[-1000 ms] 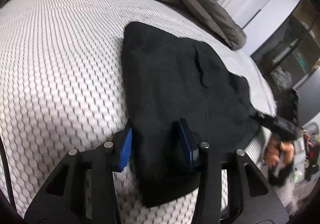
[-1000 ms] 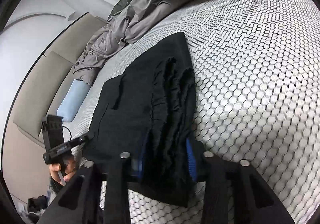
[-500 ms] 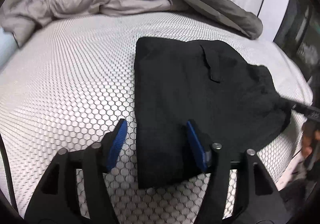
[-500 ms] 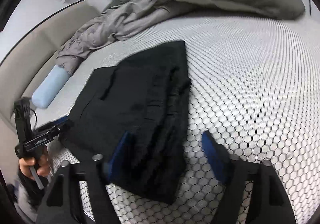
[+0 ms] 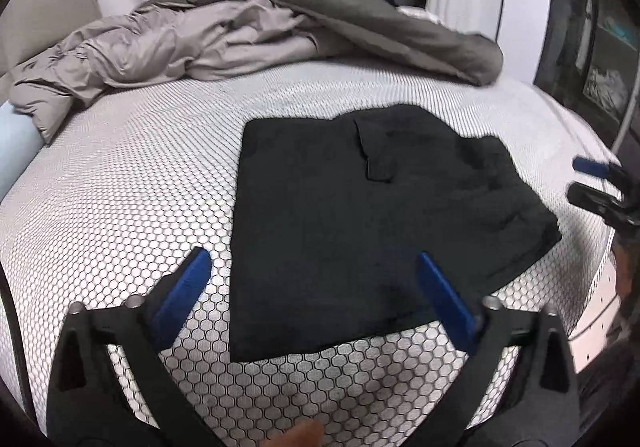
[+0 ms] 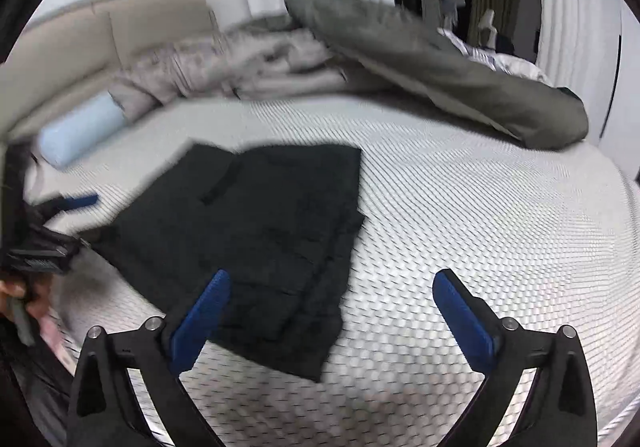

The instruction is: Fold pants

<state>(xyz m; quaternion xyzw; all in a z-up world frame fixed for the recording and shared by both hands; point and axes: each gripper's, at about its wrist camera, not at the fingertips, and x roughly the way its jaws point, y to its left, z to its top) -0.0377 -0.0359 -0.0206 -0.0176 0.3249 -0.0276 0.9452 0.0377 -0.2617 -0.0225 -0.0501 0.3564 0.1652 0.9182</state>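
Black pants (image 5: 360, 227) lie folded into a flat, rough rectangle on the white honeycomb mattress (image 5: 120, 207). My left gripper (image 5: 312, 255) hovers above their near edge. Its jaws are opening wide, and the blue pads (image 5: 184, 295) stand clear of the cloth. In the right wrist view the pants (image 6: 248, 239) show stacked folds along their right side. My right gripper (image 6: 331, 274) hangs over their near right corner, its jaws also opening and touching nothing. The left gripper's blue pad (image 6: 76, 203) shows at the far left, and the right gripper's pad (image 5: 592, 167) shows at the far right.
A crumpled grey duvet (image 5: 280, 31) covers the back of the bed. A light blue pillow (image 6: 76, 131) lies by the beige headboard (image 6: 100, 31). The mattress edge (image 5: 600, 267) drops off to the right of the pants. A hand (image 6: 24, 295) holds the left gripper's handle.
Both grippers let go of the pants, spread their jaws wide and drew back and upward. The pants settled flat on the mattress.
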